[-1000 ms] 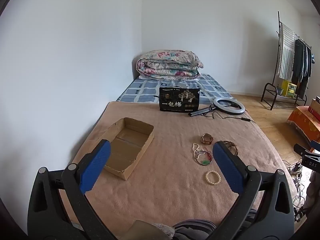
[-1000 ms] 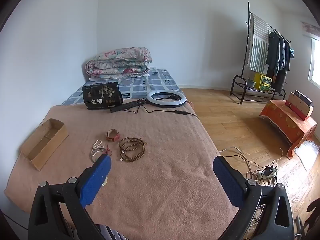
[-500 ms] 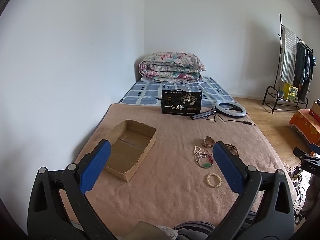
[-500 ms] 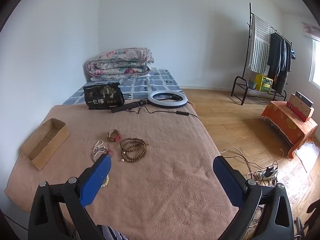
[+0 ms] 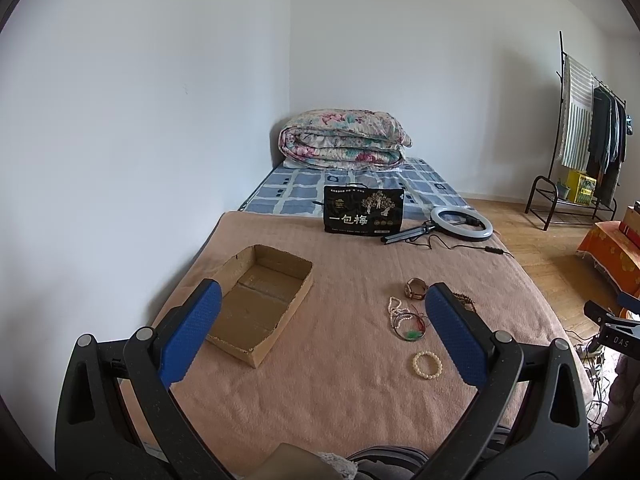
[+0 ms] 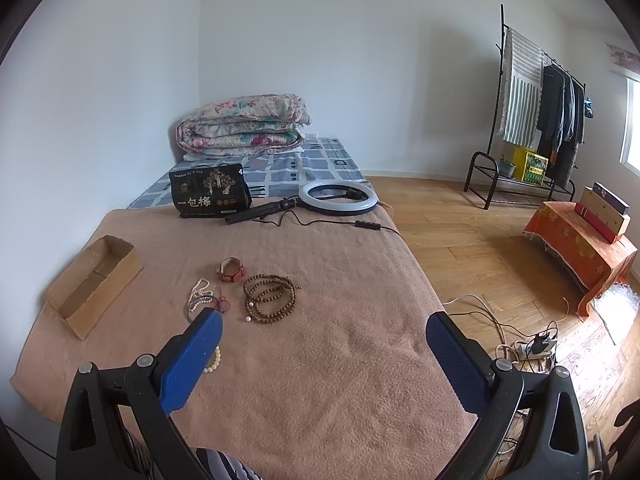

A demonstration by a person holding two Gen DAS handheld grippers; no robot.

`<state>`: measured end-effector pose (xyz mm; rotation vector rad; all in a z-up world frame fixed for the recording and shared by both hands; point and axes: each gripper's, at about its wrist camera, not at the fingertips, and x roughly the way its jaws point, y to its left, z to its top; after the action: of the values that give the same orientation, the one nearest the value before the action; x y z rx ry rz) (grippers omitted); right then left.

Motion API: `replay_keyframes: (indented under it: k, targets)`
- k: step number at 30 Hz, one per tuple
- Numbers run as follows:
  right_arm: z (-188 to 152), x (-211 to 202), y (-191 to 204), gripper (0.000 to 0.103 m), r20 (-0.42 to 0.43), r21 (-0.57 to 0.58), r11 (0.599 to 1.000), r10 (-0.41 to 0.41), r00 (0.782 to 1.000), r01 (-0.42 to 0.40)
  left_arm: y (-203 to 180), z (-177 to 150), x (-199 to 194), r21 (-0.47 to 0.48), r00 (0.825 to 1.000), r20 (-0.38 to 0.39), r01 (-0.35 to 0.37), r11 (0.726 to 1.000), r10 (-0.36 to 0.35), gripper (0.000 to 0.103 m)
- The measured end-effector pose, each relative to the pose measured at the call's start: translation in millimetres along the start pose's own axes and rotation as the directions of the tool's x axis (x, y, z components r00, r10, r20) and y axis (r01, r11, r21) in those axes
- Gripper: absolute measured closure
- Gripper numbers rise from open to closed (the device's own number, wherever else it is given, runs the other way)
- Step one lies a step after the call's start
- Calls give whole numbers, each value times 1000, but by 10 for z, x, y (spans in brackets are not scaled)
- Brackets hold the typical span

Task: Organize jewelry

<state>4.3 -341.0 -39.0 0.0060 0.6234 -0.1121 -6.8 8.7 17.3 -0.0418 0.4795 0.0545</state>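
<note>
Left view only: my left gripper (image 5: 322,334) faces the full inside of the open brown cardboard box (image 5: 262,306) and the whole round cream bead bracelet (image 5: 427,365).
Right view only: my right gripper (image 6: 324,356) sees the coiled dark wooden bead necklace (image 6: 270,298) complete; its left pad hides most of the cream bracelet.
Both views: the red-and-tan strap bracelet (image 6: 231,271) and white pearl strand (image 6: 200,295) lie near the beads on the pink-brown blanket (image 6: 320,360), well apart from the box.
My left gripper: jaws spread wide, holding nothing, raised above the blanket.
My right gripper: likewise wide apart, empty, raised above the blanket.
</note>
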Motion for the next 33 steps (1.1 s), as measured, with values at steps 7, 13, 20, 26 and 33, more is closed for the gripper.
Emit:
replay_keyframes:
  k: [7, 13, 20, 26, 33]
  targets:
    - [1, 8, 4, 0, -4, 2, 1000, 5, 1000, -5, 11, 13, 1, -2, 1000, -1, 1, 1000, -1, 0]
    - [7, 8, 0, 0, -6, 1, 1000, 5, 1000, -5, 7, 1, -5, -1, 1000, 1, 1, 1000, -1, 0]
    - [11, 10, 18, 0, -7, -2, 1000, 7, 1000, -7, -1, -7, -12, 0, 1000, 2, 0, 1000, 0, 0]
    - [10, 13, 24, 0, -8, -1, 1000, 7, 1000, -7, 4, 5, -25, 1, 1000, 4, -1, 1000, 1, 0]
    - [4, 10, 30, 0, -9, 0, 1000, 7, 1000, -7, 3, 15, -49, 1, 1000, 4, 0, 1000, 0, 0]
